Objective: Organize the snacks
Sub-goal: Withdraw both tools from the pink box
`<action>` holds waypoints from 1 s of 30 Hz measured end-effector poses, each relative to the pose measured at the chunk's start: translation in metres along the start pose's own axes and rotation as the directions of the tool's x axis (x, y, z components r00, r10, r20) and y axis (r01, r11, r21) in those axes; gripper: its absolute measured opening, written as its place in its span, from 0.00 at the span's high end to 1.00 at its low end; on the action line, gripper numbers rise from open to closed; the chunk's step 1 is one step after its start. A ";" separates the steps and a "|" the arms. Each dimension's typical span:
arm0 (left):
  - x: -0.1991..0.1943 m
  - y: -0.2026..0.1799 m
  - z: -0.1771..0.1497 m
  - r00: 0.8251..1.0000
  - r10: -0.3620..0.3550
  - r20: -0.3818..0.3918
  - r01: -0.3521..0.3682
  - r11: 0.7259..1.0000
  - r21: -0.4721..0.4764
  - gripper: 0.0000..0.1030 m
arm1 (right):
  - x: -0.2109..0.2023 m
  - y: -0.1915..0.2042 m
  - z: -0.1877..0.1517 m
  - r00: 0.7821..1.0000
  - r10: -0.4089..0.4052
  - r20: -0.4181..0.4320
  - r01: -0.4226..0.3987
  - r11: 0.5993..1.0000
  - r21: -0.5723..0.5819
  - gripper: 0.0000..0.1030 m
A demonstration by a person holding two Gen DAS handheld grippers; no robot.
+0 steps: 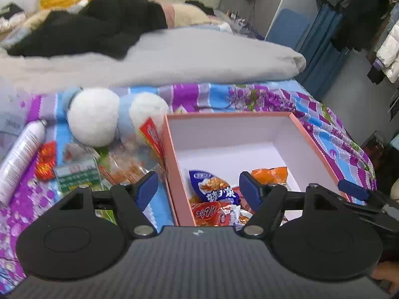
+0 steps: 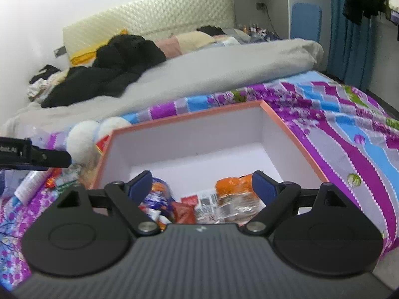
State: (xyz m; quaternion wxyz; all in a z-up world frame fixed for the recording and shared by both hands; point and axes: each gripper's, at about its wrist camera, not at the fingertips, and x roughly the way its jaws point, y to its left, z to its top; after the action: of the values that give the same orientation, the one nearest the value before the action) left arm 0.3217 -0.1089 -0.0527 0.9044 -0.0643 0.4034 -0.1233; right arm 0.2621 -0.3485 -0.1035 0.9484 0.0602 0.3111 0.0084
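Now both grippers are hovering over a pink box (image 1: 172, 164) lying on the bed (image 1: 261, 97), its white inside open to view. Left gripper (image 1: 198, 186) is standing wide, nothing between its blue pads; its left finger (image 1: 147, 186) is hanging outside the box's left wall, its right finger (image 1: 249, 186) over the box's contents. Below it, a blue packet (image 1: 212, 186) is lying at 6 o'clock in the box, a red packet (image 1: 212, 211) touching its lower edge, and an orange packet (image 1: 270, 174) sitting at 5 o'clock near the right wall.

Right gripper (image 2: 202, 186) is likewise spread wide and holding nothing, both fingers over the box (image 2: 189, 119). Between and beneath them the same blue packet (image 2: 159, 196) is showing at 7 o'clock, the orange packet (image 2: 234, 186) at 5 o'clock, and small red wrappers (image 2: 185, 208) in the middle.

Outside the box, at 9 o'clock in the left view, more snacks are lying loose on the patterned sheet: a clear bag (image 1: 129, 159), a green-and-white pack (image 1: 77, 174), red candies (image 1: 46, 162) and a white spray can (image 1: 21, 159). A white-and-blue plush toy (image 1: 99, 119) is resting just beyond them, touching the box's far left corner region. A grey duvet (image 1: 199, 57) and black clothing (image 1: 94, 27) are lying farther back on the bed.
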 end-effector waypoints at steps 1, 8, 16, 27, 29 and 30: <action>-0.008 0.000 0.001 1.000 0.006 0.018 -0.006 1.000 0.008 0.26 | -0.003 0.002 0.002 1.000 0.006 0.010 -0.006 1.000 -0.004 0.14; -0.057 0.007 -0.004 0.994 0.013 0.113 -0.015 1.000 0.019 0.26 | -0.031 0.022 0.004 0.995 0.057 0.076 -0.056 0.998 -0.022 0.14; -0.090 0.017 -0.036 0.980 0.065 0.187 -0.079 0.995 0.067 0.26 | -0.058 0.056 -0.006 0.978 0.148 0.146 -0.140 0.988 -0.065 0.14; -0.128 0.045 -0.086 0.972 0.099 0.211 -0.115 0.991 0.064 0.26 | -0.086 0.086 -0.043 0.969 0.171 0.177 -0.155 0.983 -0.099 0.14; -0.135 0.051 -0.099 0.972 0.109 0.207 -0.125 0.990 0.067 0.26 | -0.091 0.090 -0.053 0.971 0.175 0.165 -0.160 0.982 -0.097 0.14; -0.138 0.055 -0.105 0.973 0.115 0.201 -0.129 0.990 0.057 0.26 | -0.094 0.093 -0.058 0.971 0.178 0.159 -0.162 0.981 -0.105 0.14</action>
State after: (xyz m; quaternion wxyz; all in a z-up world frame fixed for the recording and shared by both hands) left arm 0.1645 -0.0201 -0.0360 0.9474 -0.0195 0.3105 -0.0744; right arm 0.1541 -0.2551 -0.0839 0.9688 0.0438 0.2232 0.0988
